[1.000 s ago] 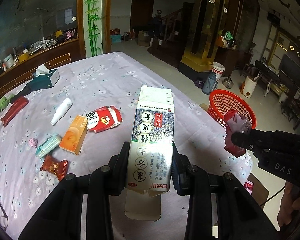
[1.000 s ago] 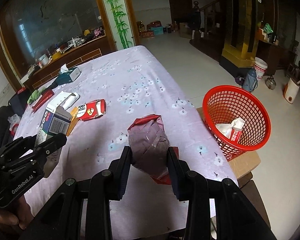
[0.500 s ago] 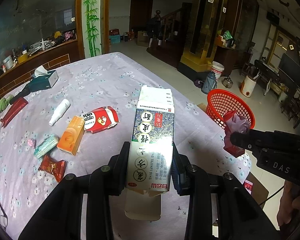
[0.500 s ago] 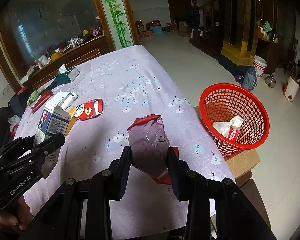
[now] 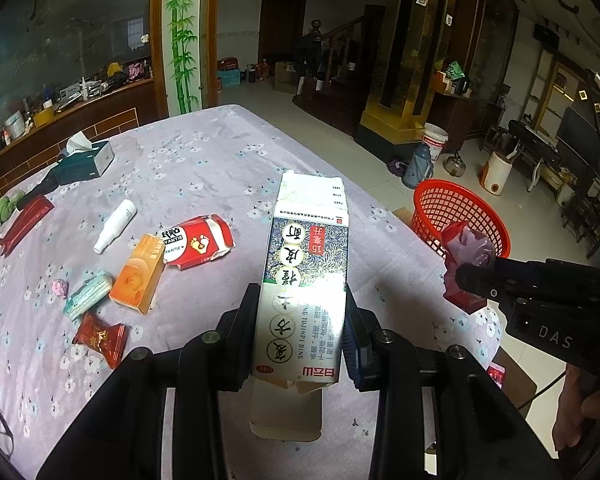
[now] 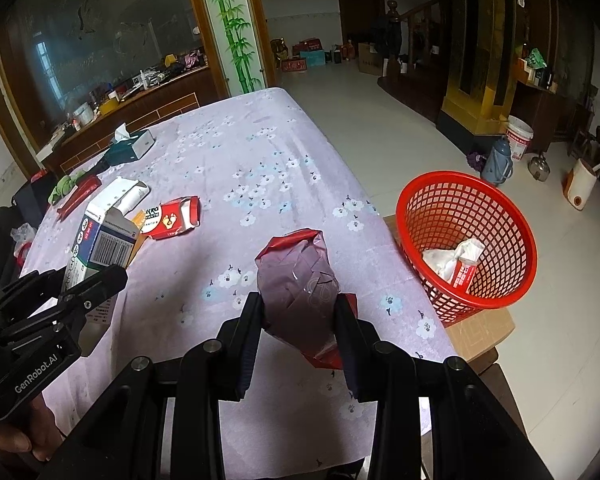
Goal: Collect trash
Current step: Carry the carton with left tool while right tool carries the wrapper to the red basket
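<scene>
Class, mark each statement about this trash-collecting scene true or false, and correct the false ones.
1. The left gripper holds a tall printed carton. True.
2. The red basket is empty. False: white crumpled trash lies inside.
3. The right gripper holds a crumpled purple wrapper. True.
4. The basket stands on the tablecloth. False: it sits beside the table, on a cardboard box.
5. The orange box is in the basket. False: it lies on the table.

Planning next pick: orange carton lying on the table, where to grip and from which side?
Grip the orange carton across its two long side faces at mid-length, coming from above. It lies flat, long and narrow. The striped packet beside it and the red-white pack at its far end crowd it.
</scene>
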The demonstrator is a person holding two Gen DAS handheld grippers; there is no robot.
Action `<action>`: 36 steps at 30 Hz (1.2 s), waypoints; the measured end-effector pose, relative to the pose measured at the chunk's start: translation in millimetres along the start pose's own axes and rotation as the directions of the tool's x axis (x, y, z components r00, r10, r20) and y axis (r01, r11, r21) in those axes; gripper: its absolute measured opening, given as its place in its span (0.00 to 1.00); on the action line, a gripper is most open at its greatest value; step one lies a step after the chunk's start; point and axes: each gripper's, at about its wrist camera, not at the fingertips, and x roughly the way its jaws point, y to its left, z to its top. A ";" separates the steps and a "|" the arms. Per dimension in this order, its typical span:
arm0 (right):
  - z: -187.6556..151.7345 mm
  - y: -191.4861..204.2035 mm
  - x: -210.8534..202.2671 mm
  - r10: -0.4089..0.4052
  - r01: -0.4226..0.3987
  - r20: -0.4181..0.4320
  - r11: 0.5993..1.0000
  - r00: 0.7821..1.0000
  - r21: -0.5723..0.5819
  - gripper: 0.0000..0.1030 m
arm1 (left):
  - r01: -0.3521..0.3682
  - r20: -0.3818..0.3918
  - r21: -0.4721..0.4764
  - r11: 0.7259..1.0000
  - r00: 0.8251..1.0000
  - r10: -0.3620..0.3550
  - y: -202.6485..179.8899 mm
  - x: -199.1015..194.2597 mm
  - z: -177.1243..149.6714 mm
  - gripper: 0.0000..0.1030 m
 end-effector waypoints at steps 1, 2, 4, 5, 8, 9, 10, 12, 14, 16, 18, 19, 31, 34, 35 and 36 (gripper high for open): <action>0.4 -0.2 0.0 -0.001 0.001 0.000 1.000 1.000 -0.001 0.37 | 0.001 0.000 0.000 1.000 1.000 -0.001 -0.8 1.0 0.5 0.34; 1.1 -0.7 0.0 -0.002 0.002 0.001 1.000 1.000 -0.002 0.37 | 0.001 0.000 0.000 1.000 1.000 -0.001 -1.7 2.1 1.8 0.34; 2.4 -1.9 0.3 -0.004 0.004 0.002 1.000 1.000 -0.005 0.37 | 0.003 0.002 0.000 1.000 1.000 -0.003 -3.4 3.7 3.2 0.34; 2.9 -2.4 0.5 -0.005 0.005 0.002 1.000 1.000 -0.005 0.37 | 0.003 0.002 0.000 1.000 1.000 -0.003 -3.9 4.0 4.7 0.34; 5.6 -5.8 0.8 -0.009 0.009 0.004 1.000 1.000 -0.005 0.37 | 0.006 0.005 0.002 1.000 1.000 -0.006 -7.5 5.8 7.4 0.34; 6.0 -7.4 0.8 -0.010 0.010 0.004 1.000 1.000 -0.004 0.37 | 0.007 0.006 0.003 1.000 1.000 -0.007 -8.6 6.0 8.5 0.34; 6.6 -8.8 0.9 -0.012 0.012 0.005 1.000 1.000 -0.004 0.37 | 0.009 0.006 0.005 1.000 1.000 -0.009 -9.9 6.8 9.4 0.34; 7.4 -11.5 1.4 -0.014 0.014 0.004 1.000 1.000 -0.002 0.37 | 0.010 0.008 0.007 1.000 1.000 -0.010 -12.1 8.1 11.3 0.34; 8.4 -14.4 1.2 -0.018 0.018 0.007 1.000 1.000 -0.002 0.37 | 0.012 0.010 0.010 1.000 1.000 -0.012 -15.0 8.9 13.2 0.34; 9.5 -17.4 0.7 -0.019 0.019 0.007 1.000 1.000 0.000 0.37 | 0.015 0.011 0.013 1.000 1.000 -0.015 -17.9 10.5 15.1 0.34; 9.8 -18.9 0.3 -0.022 0.022 0.010 1.000 1.000 0.001 0.37 | 0.017 0.013 0.017 1.000 1.000 -0.017 -20.5 12.1 17.2 0.34; 10.3 -20.4 0.2 -0.021 0.021 0.010 1.000 1.000 0.003 0.37 | 0.018 0.014 0.020 1.000 1.000 -0.018 -21.4 12.6 17.7 0.34; 15.4 -23.9 0.9 -0.014 0.014 0.017 1.000 1.000 -0.004 0.37 | 0.006 0.020 0.019 1.000 1.000 -0.007 -27.6 14.1 24.0 0.34; 15.6 -20.1 2.2 -0.010 0.010 0.015 1.000 1.000 -0.012 0.37 | -0.004 0.026 0.013 1.000 1.000 0.004 -25.9 11.2 25.4 0.34; 15.9 -18.1 2.8 -0.007 0.007 0.013 1.000 1.000 -0.015 0.37 | -0.007 0.027 0.010 1.000 1.000 0.007 -24.7 10.3 25.1 0.34; 15.5 -17.0 3.2 -0.005 0.005 0.012 1.000 1.000 -0.019 0.37 | -0.011 0.028 0.007 1.000 1.000 0.011 -23.4 9.8 25.1 0.34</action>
